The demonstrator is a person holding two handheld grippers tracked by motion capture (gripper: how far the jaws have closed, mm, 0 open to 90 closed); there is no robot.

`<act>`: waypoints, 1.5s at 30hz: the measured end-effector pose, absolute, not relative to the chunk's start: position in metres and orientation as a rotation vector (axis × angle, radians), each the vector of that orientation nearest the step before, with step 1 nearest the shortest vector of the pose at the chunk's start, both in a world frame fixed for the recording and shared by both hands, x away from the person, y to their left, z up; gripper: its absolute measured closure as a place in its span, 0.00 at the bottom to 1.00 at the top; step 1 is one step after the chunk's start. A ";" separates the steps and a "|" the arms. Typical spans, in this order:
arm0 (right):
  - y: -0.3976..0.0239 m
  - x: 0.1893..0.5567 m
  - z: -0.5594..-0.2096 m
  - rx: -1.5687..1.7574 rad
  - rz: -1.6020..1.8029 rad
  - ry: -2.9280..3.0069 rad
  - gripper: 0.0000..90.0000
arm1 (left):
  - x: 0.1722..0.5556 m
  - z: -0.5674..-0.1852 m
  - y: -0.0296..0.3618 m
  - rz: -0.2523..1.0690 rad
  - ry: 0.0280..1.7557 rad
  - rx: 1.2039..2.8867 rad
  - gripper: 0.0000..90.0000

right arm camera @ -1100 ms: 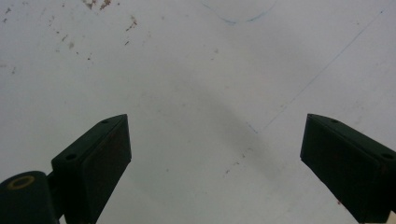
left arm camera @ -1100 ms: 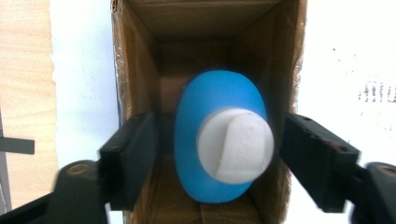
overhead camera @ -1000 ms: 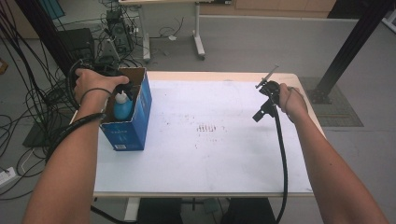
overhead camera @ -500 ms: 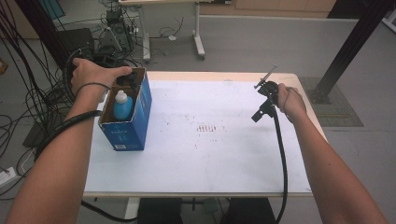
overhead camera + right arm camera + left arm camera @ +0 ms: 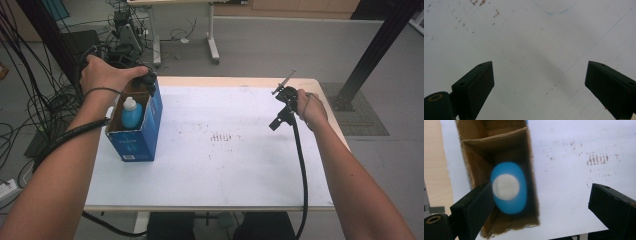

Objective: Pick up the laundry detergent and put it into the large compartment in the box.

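A blue box (image 5: 136,127) stands open-topped near the table's (image 5: 225,170) left edge, at about nine o'clock from the table's middle, and a blue bottle (image 5: 132,113) with a white cap sits upright inside it. In the left gripper view the bottle (image 5: 509,187) lies deep in the box's brown inside (image 5: 499,152), seen from straight above. The left gripper (image 5: 541,207) hangs over the box's far end, at about twelve o'clock of the bottle in the high view (image 5: 145,80); its jaws have just been opening and stand wide apart, clear of the bottle, with nothing gripped between them. The right gripper (image 5: 282,107) is held at about three o'clock of the table's middle, well apart from the box. In its own view the right gripper (image 5: 539,85) has its jaws spread wide over the bare white tabletop (image 5: 529,37), holding nothing.
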State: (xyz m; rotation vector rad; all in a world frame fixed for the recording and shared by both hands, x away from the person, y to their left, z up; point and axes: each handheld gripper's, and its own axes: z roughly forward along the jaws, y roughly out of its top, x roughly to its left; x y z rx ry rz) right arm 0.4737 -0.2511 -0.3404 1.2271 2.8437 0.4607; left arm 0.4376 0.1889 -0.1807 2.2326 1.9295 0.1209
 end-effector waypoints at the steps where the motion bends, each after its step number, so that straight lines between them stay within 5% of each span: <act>1: -0.251 0.474 -0.340 1.230 0.462 2.845 0.09 | 0.437 -0.180 0.185 0.119 1.917 2.243 0.08; 26: -0.255 0.472 -0.339 1.236 0.448 2.841 0.09 | 0.412 -0.177 0.090 0.000 1.519 2.441 0.07; 45: -0.252 0.472 -0.339 1.221 0.453 2.845 0.09 | 0.401 -0.206 0.067 -0.040 1.448 2.507 0.07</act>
